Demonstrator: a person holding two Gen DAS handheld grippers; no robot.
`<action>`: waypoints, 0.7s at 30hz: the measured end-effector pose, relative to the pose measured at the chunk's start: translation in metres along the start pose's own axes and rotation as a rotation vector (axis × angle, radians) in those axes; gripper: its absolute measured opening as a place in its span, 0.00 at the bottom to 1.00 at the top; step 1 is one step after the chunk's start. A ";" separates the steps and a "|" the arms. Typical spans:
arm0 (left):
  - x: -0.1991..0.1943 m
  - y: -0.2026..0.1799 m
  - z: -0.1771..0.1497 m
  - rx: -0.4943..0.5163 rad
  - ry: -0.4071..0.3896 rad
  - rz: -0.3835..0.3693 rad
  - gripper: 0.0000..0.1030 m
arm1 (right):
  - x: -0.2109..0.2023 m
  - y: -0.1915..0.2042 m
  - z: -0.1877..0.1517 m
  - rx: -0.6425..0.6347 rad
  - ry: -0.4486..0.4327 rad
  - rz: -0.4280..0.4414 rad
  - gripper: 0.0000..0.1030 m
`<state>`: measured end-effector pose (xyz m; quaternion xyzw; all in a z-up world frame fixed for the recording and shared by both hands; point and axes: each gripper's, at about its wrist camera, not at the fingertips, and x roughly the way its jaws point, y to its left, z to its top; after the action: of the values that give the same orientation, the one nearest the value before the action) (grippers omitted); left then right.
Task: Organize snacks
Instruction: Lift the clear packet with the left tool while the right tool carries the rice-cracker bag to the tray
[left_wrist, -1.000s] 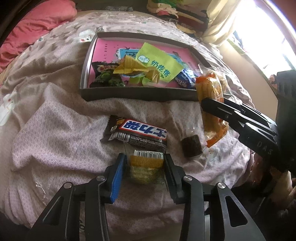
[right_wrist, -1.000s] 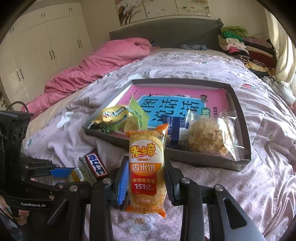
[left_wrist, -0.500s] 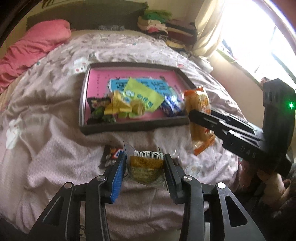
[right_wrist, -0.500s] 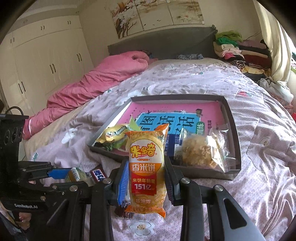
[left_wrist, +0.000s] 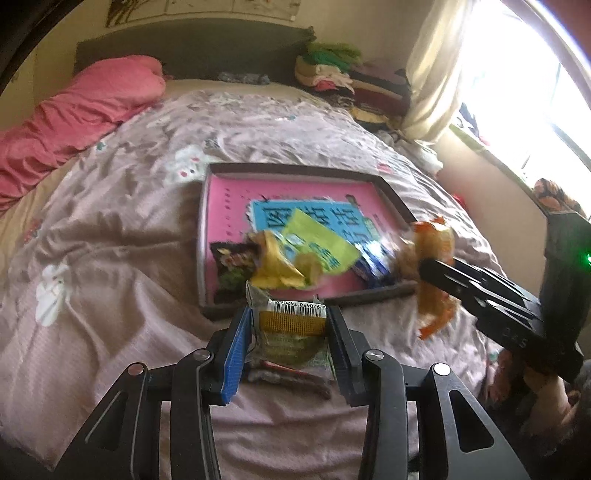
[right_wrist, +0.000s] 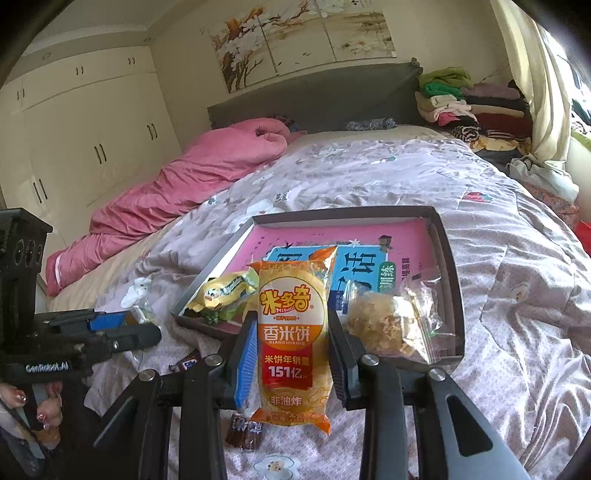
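My left gripper (left_wrist: 290, 325) is shut on a small clear snack packet (left_wrist: 291, 334) with a gold band and barcode, held above the bed just short of the grey tray's (left_wrist: 295, 170) near edge. My right gripper (right_wrist: 291, 347) is shut on an orange rice-cracker pack (right_wrist: 291, 332), held upright above the bed in front of the tray (right_wrist: 448, 258). The tray has a pink and blue floor and holds several snacks: yellow and green packs (left_wrist: 295, 254), a dark pack (left_wrist: 231, 266), a clear bag of puffed snack (right_wrist: 388, 325). The right gripper and its pack also show in the left wrist view (left_wrist: 432, 269).
A chocolate bar (left_wrist: 284, 373) lies on the bed under my left gripper and also shows in the right wrist view (right_wrist: 186, 363). A small dark packet (right_wrist: 243, 432) lies below the right gripper. A pink duvet (right_wrist: 184, 181) lies along the bed's left. Folded clothes (right_wrist: 465, 103) are stacked by the headboard.
Both grippers have risen from the bed with their packets and moved toward the tray. The chocolate bar and the dark packet stay on the bed.
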<state>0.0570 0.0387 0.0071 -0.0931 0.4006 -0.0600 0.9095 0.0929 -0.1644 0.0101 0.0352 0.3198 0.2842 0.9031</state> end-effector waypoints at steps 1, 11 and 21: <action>0.001 0.002 0.002 -0.004 -0.004 0.004 0.41 | -0.001 -0.001 0.001 0.003 -0.006 -0.002 0.34; 0.024 0.024 0.019 -0.020 -0.021 0.064 0.41 | 0.002 -0.009 0.009 0.041 -0.030 -0.004 0.34; 0.042 0.023 0.022 -0.015 -0.003 0.052 0.41 | 0.011 -0.008 0.015 0.040 -0.038 -0.031 0.34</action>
<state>0.1020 0.0563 -0.0134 -0.0893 0.4019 -0.0331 0.9107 0.1123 -0.1635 0.0138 0.0539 0.3089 0.2630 0.9124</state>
